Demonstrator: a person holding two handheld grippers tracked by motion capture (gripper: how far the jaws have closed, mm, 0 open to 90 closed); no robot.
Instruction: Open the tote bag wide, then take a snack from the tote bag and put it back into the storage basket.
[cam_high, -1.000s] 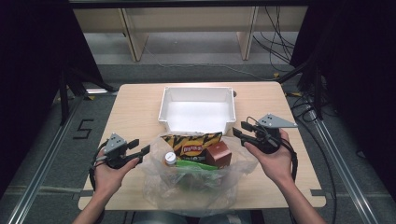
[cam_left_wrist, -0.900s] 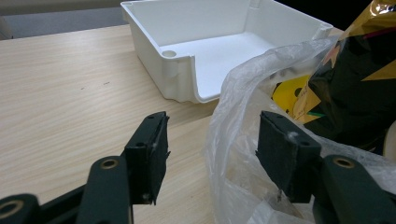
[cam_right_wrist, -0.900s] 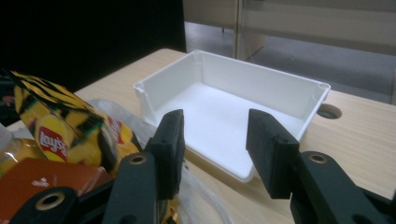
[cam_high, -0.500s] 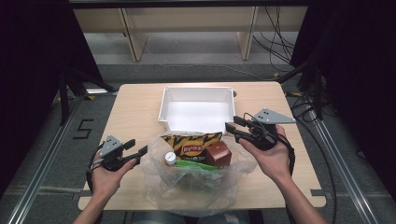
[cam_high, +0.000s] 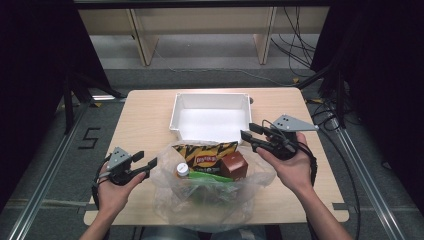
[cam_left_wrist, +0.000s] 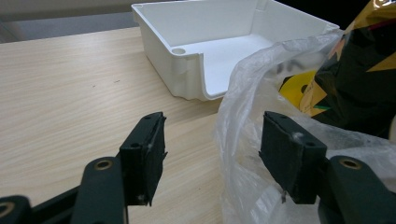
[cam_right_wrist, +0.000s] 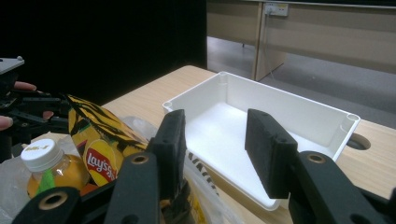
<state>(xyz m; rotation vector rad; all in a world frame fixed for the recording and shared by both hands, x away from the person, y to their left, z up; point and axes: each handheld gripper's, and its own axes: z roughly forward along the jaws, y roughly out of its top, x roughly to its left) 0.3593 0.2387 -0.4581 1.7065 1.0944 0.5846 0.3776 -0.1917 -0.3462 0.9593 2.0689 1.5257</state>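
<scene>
**Bag Unloading: Grippers Staged at Both Sides of the Bag**

1. On the left, I hold the left gripper level at the edge of the clear plastic bag. In the left gripper view its jaws stand spread; one pad lies against the bag's film, the other pad over bare table. Nothing is pinched. I judge this placement lets me pin the rim so the mouth stays open.

2. At centre, the bag lies on the near half of the table. Inside it are a capped bottle, a yellow chip packet and a brown carton. Just beyond stands the empty white bin, which I take as the destination.

3. On the right, I hold the right gripper above the bag's far right corner, jaws parted and empty, aimed toward the packet. The carton and packet are the nearest picks.
</scene>
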